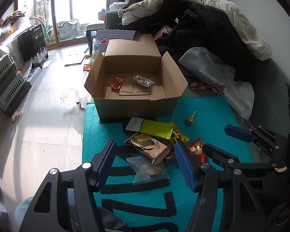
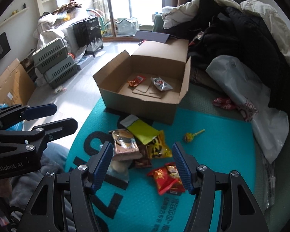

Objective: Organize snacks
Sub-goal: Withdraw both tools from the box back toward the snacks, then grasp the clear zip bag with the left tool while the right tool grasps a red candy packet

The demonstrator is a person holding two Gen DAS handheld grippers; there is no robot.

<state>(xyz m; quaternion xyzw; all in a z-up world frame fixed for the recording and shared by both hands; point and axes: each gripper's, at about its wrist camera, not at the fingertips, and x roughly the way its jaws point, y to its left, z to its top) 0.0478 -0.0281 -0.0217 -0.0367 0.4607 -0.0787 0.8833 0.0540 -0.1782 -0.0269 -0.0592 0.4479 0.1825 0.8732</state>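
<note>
Nearest, both tools empty: left gripper (image 1: 145,162) poised with jaws apart over the clear bag (image 1: 148,171) and brown packet (image 1: 148,147), right gripper (image 2: 143,165) likewise spread above the red packet (image 2: 167,176). Beyond, still loose on the teal mat (image 1: 212,112): yellow-green pouch (image 1: 154,128), yellow packet (image 2: 158,147) and lollipop (image 1: 189,119), none of them boxed yet. Farthest, cardboard box (image 1: 137,106) open with only an orange packet (image 1: 117,83) and a silver packet (image 1: 143,81) inside; judged early, most sorting outstanding.

1 box (image 1: 137,104), 2 packets (image 1: 143,80) inside, 1 lollipop (image 1: 189,120)
</note>
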